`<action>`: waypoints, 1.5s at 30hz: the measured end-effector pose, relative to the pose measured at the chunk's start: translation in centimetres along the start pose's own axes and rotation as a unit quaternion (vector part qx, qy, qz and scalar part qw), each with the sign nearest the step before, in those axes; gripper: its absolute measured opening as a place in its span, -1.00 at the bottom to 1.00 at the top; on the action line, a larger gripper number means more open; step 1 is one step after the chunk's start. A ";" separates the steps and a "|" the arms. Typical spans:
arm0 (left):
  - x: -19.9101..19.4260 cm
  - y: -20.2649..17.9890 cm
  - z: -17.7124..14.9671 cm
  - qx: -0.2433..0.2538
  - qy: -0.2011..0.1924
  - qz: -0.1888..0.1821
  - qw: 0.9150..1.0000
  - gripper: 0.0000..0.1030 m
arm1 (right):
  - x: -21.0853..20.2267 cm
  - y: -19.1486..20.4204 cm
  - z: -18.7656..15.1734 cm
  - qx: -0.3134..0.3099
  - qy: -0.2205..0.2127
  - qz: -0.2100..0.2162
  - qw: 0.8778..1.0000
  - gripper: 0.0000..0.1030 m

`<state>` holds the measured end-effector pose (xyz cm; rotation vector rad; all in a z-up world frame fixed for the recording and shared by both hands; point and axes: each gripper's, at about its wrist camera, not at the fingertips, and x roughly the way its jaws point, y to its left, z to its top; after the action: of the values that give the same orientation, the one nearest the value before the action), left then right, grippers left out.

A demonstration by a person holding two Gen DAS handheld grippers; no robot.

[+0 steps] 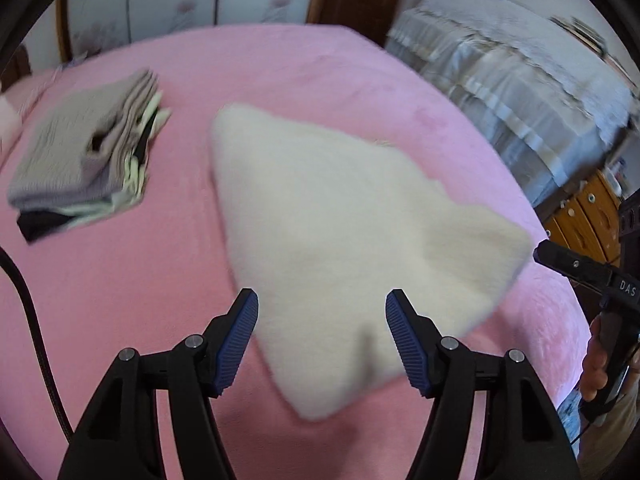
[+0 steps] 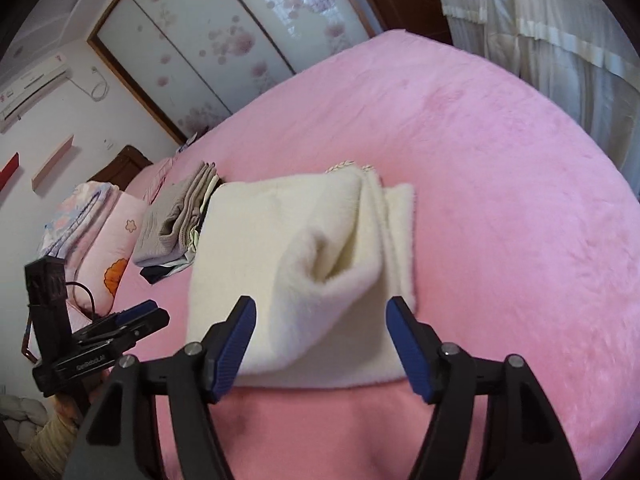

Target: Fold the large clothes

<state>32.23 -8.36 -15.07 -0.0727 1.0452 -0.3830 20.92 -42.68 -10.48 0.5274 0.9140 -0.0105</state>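
Sweater (image 2: pixel 304 264) lies folded on pink bed (image 2: pixel 500 200). Left gripper (image 1: pixel 322 316) wide apart, empty. Right gripper (image 2: pixel 322 320) wide apart, empty. Clothes pile (image 1: pixel 84 156) nearby.

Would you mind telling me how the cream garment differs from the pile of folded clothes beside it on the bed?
The cream garment is one fluffy piece; the pile of folded clothes stacks several layers, grey on top, dark at the bottom. The cream garment has the wider footprint and a loose, puckered top fold, whereas the pile's top looks flat. Both rest on the pink bed.

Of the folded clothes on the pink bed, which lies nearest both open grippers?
The fluffy cream folded garment, lying alone just ahead of both grippers' fingers. The grey-topped stack of folded clothes sits farther off, toward the pillows.
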 end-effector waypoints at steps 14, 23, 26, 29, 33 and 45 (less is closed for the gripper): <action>6.6 3.9 1.8 -0.028 0.058 -0.020 0.998 0.26 | 8.9 -1.8 1.9 0.033 0.127 -0.030 0.991 -0.28; 5.1 -1.2 1.8 0.065 0.019 0.030 0.997 -0.09 | 1.2 0.0 -2.8 -0.057 -0.037 -0.079 0.995 -0.85; 5.8 -2.9 0.6 0.097 0.007 0.050 0.994 -0.09 | 2.8 -3.0 -6.1 -0.018 -0.014 -0.095 0.995 -0.86; 6.4 -5.0 -0.8 0.144 -0.015 0.098 0.985 -0.09 | 4.0 -4.1 -7.9 -0.001 -0.013 -0.098 0.995 -0.86; 6.7 -5.8 -1.4 0.158 -0.025 0.122 0.980 -0.09 | 3.8 -4.2 -8.1 0.012 -0.026 -0.101 0.994 -0.86; 4.4 -3.3 1.3 0.110 0.007 0.028 0.993 0.07 | 1.5 -1.0 -3.5 -0.038 -0.028 -0.096 0.994 -0.07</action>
<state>34.39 -13.13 -17.23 0.1566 1.0102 -0.4469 19.06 -41.66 -13.76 0.3648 0.9046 -0.1632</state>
